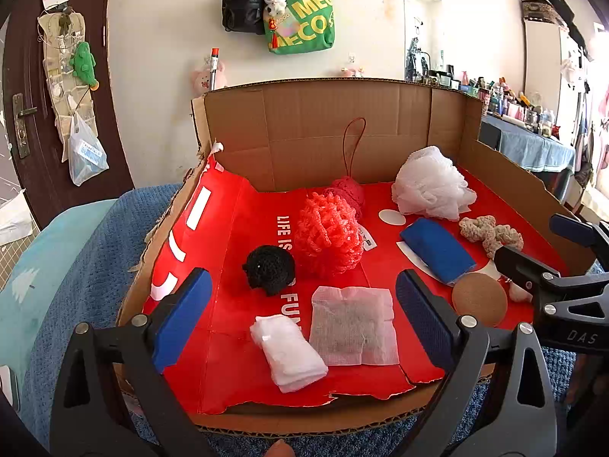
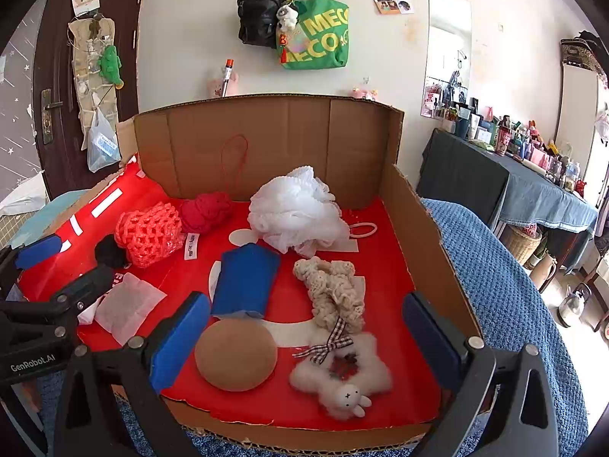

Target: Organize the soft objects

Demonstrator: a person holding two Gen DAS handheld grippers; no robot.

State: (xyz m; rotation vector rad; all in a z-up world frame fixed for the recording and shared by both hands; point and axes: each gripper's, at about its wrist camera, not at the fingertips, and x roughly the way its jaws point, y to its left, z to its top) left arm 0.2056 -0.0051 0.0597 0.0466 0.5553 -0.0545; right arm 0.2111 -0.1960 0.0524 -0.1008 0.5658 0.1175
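Note:
A cardboard box [image 1: 335,129] with a red floor holds several soft things. My left gripper [image 1: 300,320] stands open at the box's near edge, over a white gauze sachet [image 1: 352,325] and a folded white cloth [image 1: 289,354]. Beyond lie a black crochet ball [image 1: 269,269], a coral mesh puff [image 1: 329,234], a red yarn ball [image 1: 348,192] and a white bath pouf [image 1: 432,182]. My right gripper [image 2: 304,337] is open over a tan round puff [image 2: 236,354] and a white fluffy bunny clip [image 2: 342,377]. A blue pad [image 2: 245,283] and a beige crochet scrunchie [image 2: 333,287] lie ahead.
The box [image 2: 266,141] rests on a blue knitted blanket [image 2: 506,285]. Its back and right walls stand up; the left side folds down. Bags [image 1: 297,15] hang on the wall behind. A cluttered table [image 2: 533,190] stands at the right, a dark door [image 2: 57,76] at the left.

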